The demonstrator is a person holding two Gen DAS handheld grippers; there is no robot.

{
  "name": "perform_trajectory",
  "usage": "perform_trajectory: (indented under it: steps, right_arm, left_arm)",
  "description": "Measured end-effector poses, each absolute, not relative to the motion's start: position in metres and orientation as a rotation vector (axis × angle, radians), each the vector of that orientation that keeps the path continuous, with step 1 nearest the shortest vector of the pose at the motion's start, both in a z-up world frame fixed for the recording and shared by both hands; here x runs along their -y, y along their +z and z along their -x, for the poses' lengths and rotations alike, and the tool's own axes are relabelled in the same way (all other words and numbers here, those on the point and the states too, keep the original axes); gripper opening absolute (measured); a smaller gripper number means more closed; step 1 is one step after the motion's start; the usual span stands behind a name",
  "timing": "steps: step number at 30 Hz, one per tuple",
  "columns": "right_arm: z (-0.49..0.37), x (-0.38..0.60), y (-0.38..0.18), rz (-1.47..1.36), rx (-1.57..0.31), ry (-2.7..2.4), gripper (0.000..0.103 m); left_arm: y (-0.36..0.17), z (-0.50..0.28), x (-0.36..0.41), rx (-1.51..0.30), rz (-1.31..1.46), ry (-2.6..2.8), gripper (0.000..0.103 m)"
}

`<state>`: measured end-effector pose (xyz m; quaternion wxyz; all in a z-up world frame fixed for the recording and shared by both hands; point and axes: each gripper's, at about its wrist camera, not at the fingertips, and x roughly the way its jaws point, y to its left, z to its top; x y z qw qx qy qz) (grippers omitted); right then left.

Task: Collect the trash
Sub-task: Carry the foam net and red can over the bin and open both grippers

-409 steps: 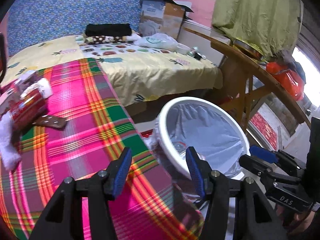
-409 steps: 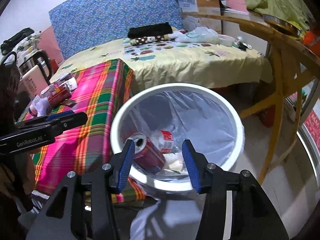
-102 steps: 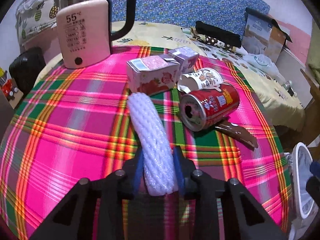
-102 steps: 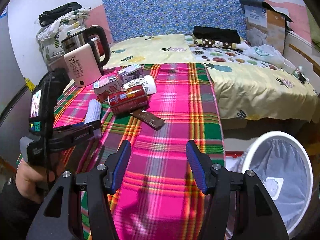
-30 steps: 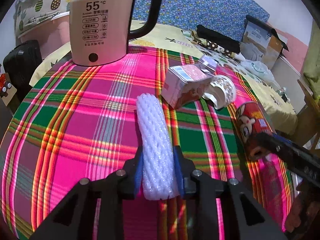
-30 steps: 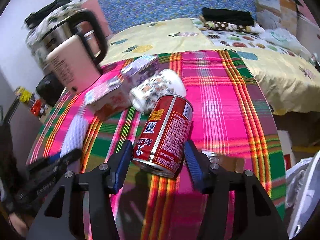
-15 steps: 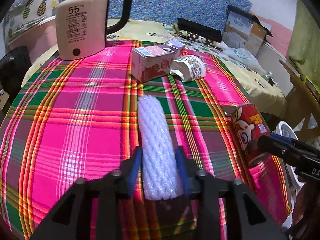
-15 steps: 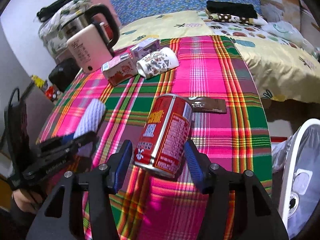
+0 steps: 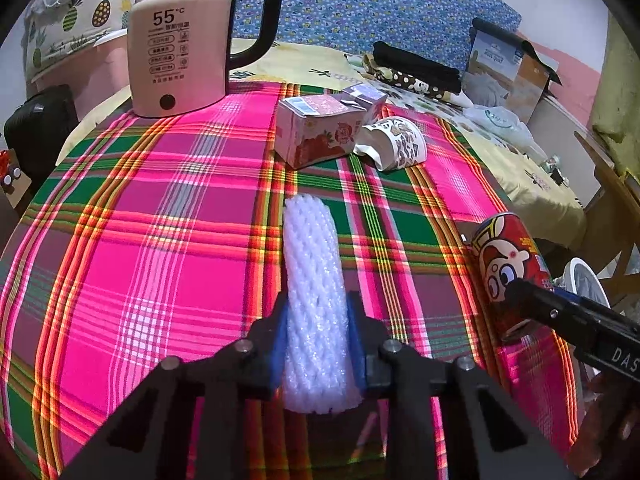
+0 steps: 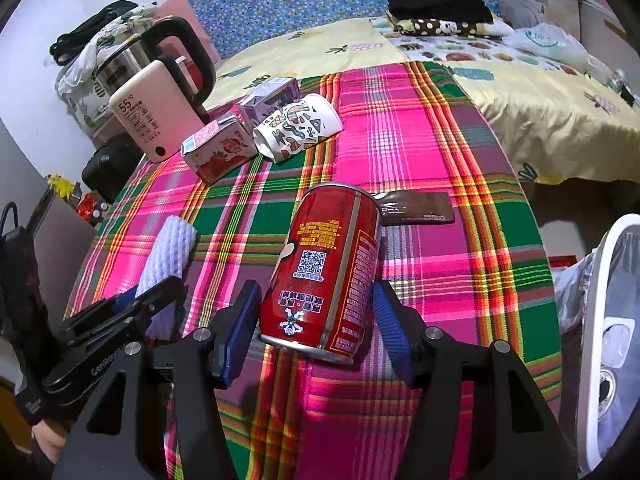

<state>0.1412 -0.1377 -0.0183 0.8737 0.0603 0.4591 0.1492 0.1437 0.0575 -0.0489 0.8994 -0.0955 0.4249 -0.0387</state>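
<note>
The left tool is clamped on a white foam net sleeve over the plaid table. The right tool, jaws opening, brackets a red metal can bearing a QR code. The kettle reads "55°C".

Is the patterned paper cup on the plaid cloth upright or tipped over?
Tipped over. The patterned paper cup lies on its side on the plaid cloth, its crumpled mouth facing the pink strawberry carton.

White foam net sleeve and red can lifted above plaid worktop, milk carton and crushed paper cup lying near kettle
</note>
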Motion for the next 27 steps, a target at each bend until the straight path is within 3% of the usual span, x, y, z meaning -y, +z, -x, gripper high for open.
perform_trajectory:
  steps: [27]
  right_arm:
    - [-0.071, 0.199, 0.005, -0.123, -0.855, 0.265, 0.057]
  left_arm:
    - [-0.024, -0.096, 0.017, -0.86, 0.107, -0.23, 0.025]
